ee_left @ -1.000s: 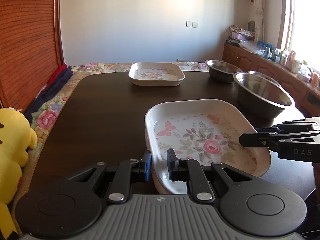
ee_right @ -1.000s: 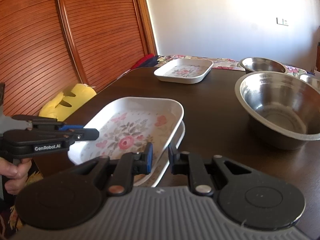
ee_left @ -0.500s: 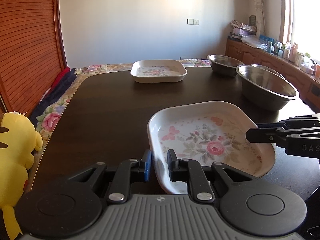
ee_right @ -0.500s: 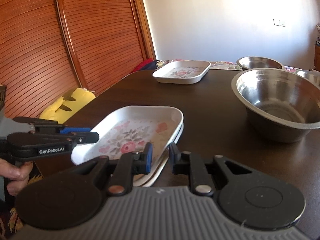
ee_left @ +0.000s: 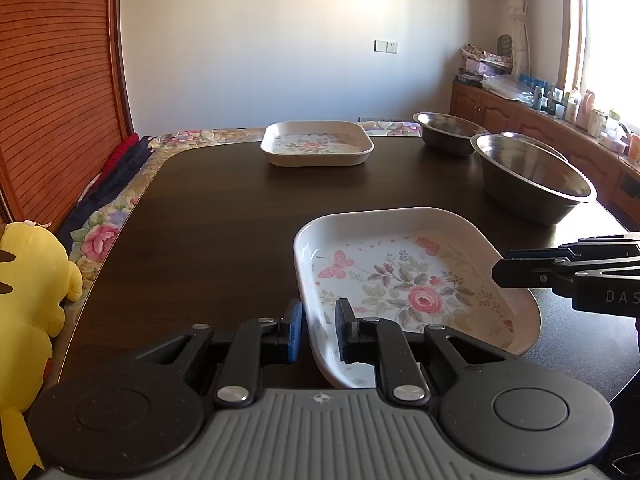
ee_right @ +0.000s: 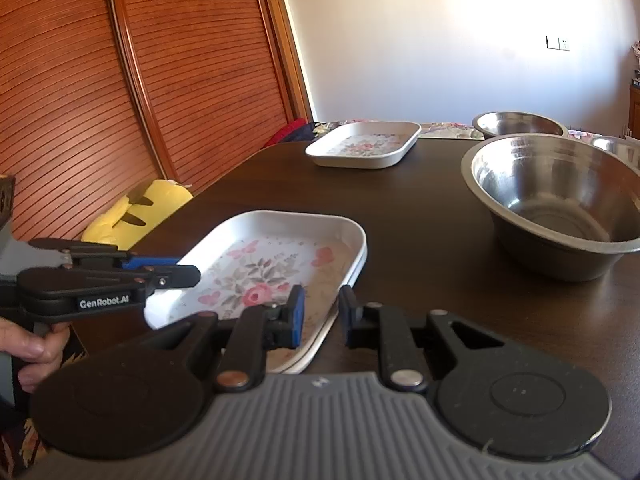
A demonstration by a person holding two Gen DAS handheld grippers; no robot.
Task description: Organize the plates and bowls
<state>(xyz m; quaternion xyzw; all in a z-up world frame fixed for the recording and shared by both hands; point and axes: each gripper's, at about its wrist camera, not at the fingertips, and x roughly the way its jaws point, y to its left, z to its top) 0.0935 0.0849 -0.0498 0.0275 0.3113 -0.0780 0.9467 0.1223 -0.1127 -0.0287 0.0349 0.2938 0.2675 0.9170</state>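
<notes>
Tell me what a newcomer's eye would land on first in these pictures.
First, the white floral plate at the near edge of the dark table, with the left gripper straddling its near rim and the right gripper at its other side. Next, the big steel bowl on the table's right side, and the yellow plush toy beside its left edge.

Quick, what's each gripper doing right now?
Left gripper: closed on the top floral plate, at its near rim.
Right gripper: closed on the same plate's opposite rim.
</notes>
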